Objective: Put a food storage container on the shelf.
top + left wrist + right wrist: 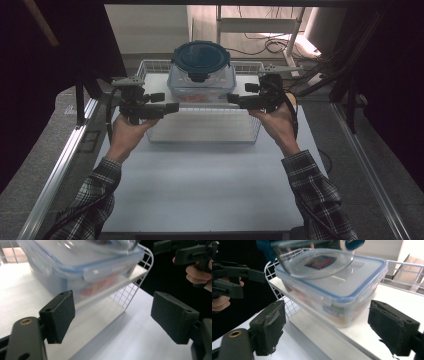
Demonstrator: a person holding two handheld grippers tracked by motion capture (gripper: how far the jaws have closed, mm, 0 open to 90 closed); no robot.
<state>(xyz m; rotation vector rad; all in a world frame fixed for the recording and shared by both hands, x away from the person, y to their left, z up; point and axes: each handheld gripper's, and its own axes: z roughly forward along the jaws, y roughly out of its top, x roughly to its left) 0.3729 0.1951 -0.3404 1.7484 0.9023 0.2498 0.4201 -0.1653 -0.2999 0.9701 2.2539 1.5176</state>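
A clear rectangular food box (200, 91) with a blue-rimmed lid stands in a white wire basket (200, 136) at the table's far middle. On top of it sits a round clear container with a dark blue lid (201, 56). My left gripper (172, 106) hovers at the basket's left side, jaws open and empty, pointing right. My right gripper (231, 98) is at the box's right side, open and empty, pointing left. In the left gripper view the box (82, 272) lies beyond the open gripper (112, 317). The right gripper view has the box (342, 295) ahead of the open gripper (327, 332).
The white table (200, 185) stretches toward the person in front of the basket. Metal rails (60, 165) run along both sides, with dark curtains beyond. Cables (270, 45) and a white frame lie on the floor behind the basket.
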